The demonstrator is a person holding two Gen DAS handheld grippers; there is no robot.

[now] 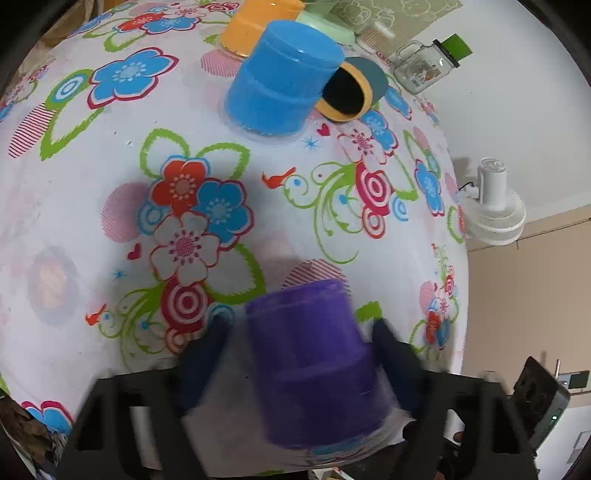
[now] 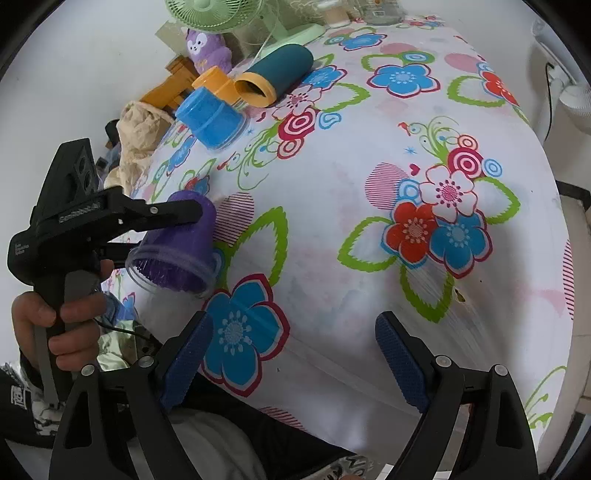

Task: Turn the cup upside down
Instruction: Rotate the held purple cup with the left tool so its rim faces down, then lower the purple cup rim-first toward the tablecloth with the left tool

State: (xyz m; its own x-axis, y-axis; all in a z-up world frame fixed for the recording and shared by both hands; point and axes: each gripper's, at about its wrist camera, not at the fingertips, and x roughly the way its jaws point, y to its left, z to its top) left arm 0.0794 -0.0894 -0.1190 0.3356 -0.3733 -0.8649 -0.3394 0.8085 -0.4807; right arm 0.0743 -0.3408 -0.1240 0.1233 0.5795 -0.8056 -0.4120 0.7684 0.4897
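Note:
A purple plastic cup [image 1: 314,365] sits between the blue fingers of my left gripper [image 1: 301,332], blurred by motion, base pointing away from the camera. In the right wrist view the same purple cup [image 2: 181,247] is tilted above the table edge, its open mouth facing down and toward me, held by the left gripper [image 2: 192,218]. My right gripper [image 2: 291,347] is open and empty above the flowered tablecloth [image 2: 332,221] near its front edge.
A blue cup [image 1: 284,77] stands upside down at the back, with an orange cup [image 1: 251,26] behind it and a teal tumbler with a yellow rim [image 1: 351,88] lying on its side. A glass jar [image 1: 421,66] and white fan [image 1: 495,206] are at the right.

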